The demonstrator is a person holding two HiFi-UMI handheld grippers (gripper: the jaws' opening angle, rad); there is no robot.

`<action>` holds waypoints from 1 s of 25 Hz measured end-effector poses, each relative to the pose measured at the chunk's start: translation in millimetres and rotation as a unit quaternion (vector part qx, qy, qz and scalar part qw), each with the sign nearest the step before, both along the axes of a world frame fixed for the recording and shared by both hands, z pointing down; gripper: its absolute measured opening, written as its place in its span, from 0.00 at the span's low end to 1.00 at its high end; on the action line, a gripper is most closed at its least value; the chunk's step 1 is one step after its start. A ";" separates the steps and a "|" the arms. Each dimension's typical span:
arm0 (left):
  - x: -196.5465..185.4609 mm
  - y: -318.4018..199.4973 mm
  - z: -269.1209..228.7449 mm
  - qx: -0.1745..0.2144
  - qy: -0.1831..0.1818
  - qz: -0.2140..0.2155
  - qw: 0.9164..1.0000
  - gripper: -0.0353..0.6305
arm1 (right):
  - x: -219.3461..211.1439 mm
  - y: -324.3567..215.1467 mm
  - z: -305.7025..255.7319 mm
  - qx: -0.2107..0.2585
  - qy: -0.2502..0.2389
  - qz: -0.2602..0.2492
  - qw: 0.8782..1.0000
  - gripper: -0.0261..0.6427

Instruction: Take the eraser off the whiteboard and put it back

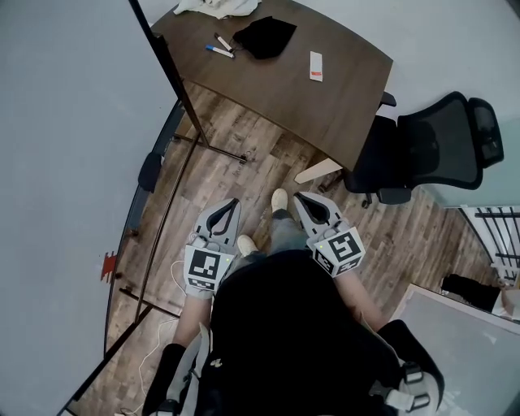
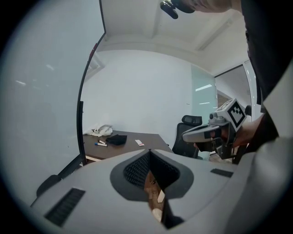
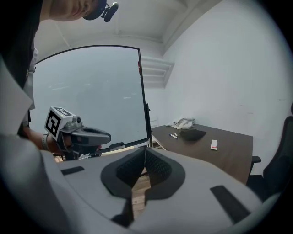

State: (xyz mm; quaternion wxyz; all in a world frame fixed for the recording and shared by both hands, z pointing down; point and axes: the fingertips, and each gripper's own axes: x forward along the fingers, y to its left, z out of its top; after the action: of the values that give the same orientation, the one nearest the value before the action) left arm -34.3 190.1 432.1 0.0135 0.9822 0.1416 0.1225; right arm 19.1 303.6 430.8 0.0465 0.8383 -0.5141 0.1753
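The whiteboard (image 1: 65,162) stands at the left in a black frame. A dark oval pad (image 1: 150,171) sits low at its ledge; I cannot tell if it is the eraser. The pad also shows in the left gripper view (image 2: 48,184). My left gripper (image 1: 234,203) and right gripper (image 1: 299,197) are held close to my body, side by side over the wooden floor, apart from the board. Both have their jaws together with nothing between them, as the left gripper view (image 2: 149,152) and the right gripper view (image 3: 145,148) show.
A dark wooden desk (image 1: 341,97) stands ahead with two markers (image 1: 219,50), a black cloth (image 1: 264,36), a white cloth (image 1: 215,6) and a white-and-red slab (image 1: 316,65). A black office chair (image 1: 439,146) is at the right. A small red mark (image 1: 108,264) is on the board.
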 end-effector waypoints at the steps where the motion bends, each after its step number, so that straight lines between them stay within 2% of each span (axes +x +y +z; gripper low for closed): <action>1: 2.6 -2.0 1.8 0.000 -0.002 -0.001 1.000 0.06 | 3.1 -4.1 1.7 0.000 -0.001 -0.003 1.000 0.06; 8: 39.6 -29.3 12.6 0.006 -0.017 -0.033 0.999 0.06 | 50.0 -38.9 13.7 0.006 -0.014 -0.037 0.999 0.06; 16: 118.4 -71.7 9.6 0.019 -0.038 -0.087 0.995 0.06 | 146.9 -84.3 11.5 0.013 -0.025 -0.085 0.996 0.06; 25: 193.4 -103.8 5.3 0.021 -0.059 -0.177 0.982 0.06 | 236.8 -133.1 10.6 0.018 -0.041 -0.181 0.982 0.06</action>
State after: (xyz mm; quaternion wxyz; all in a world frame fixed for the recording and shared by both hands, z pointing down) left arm 159.1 86.4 437.4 0.0225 0.9829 -0.0382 0.1787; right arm 255.9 170.4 441.4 0.0418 0.7240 -0.6621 0.1890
